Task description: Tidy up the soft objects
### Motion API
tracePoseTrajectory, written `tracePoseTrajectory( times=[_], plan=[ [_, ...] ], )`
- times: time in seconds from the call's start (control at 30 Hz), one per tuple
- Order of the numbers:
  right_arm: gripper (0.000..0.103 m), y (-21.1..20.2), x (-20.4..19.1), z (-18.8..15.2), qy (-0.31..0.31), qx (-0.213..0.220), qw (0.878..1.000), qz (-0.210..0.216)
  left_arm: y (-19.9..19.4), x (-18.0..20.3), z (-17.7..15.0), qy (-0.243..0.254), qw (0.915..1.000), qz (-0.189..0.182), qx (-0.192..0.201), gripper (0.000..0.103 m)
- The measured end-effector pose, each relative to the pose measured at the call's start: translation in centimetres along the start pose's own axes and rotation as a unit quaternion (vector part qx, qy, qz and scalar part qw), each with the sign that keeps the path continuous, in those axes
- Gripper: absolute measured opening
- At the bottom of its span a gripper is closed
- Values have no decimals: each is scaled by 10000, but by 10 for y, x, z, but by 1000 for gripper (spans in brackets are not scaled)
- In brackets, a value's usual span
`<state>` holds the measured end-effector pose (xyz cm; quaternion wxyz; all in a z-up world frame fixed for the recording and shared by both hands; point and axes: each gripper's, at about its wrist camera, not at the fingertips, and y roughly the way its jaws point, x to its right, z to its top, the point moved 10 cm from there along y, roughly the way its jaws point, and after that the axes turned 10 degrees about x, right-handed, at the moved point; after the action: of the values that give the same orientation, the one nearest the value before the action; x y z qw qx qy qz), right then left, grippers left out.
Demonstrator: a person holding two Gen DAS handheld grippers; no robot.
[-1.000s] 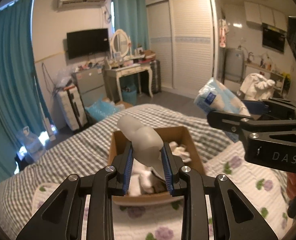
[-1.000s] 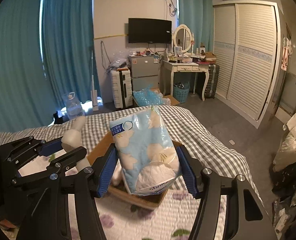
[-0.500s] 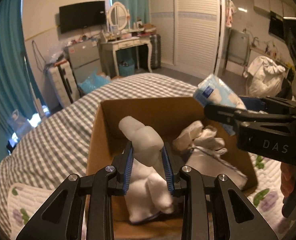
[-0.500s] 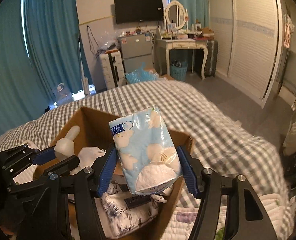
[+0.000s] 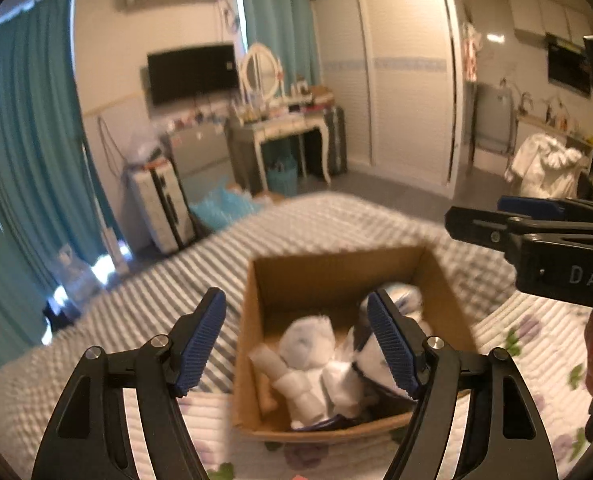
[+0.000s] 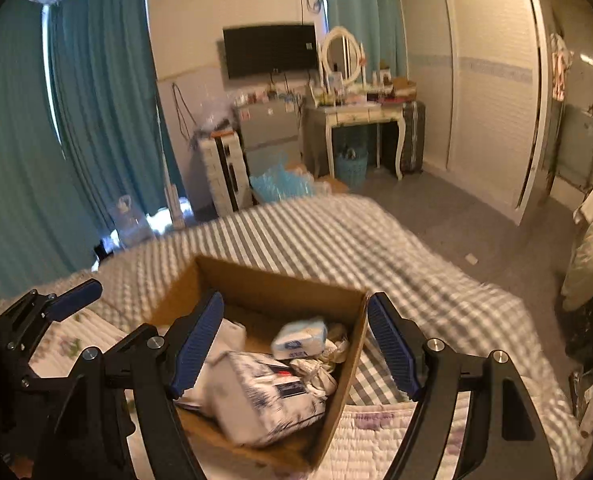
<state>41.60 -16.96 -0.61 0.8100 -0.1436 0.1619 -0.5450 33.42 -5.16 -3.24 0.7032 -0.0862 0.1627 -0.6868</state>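
Note:
A cardboard box (image 5: pixel 336 272) sits on the bed and holds several soft white items. The white plush toy (image 5: pixel 300 360) lies inside at its left. The blue tissue pack (image 6: pixel 300 338) lies inside near the far right corner, also seen in the left wrist view (image 5: pixel 404 294). A white patterned soft pack (image 6: pixel 256 392) fills the front. My left gripper (image 5: pixel 296 344) is open and empty above the box. My right gripper (image 6: pixel 294 346) is open and empty above the box; it shows in the left wrist view (image 5: pixel 536 224) at the right.
The bed has a grey checked blanket (image 6: pixel 316 236) and a floral quilt (image 6: pixel 376 432) under the box. Beyond the bed stand a dressing table (image 6: pixel 360 116), a suitcase (image 6: pixel 226 168), teal curtains (image 6: pixel 96 120) and a white wardrobe (image 6: pixel 484 80).
Both grippers opened. The plush toy dropped from the left gripper into the box and the tissue pack dropped from the right gripper into the box. Both grippers rose back.

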Motion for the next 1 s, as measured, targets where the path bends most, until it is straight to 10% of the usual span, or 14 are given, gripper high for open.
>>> tracePoseTrajectory(
  times=[0.47,0.7,1.0],
  plan=[
    [97,-269,-58,98,-438,1845,9813,-332,-267,-28,131,-44,9717,372,2334,86],
    [103,-311,-86,52,-574,2119,9747,-413,-286,-47,108,-138,9698,437,2396,86],
    [103,-256,-91,-31,-345,2202,9740,-398,-224,-57,26,-283,9783,526,1982,86]
  ],
)
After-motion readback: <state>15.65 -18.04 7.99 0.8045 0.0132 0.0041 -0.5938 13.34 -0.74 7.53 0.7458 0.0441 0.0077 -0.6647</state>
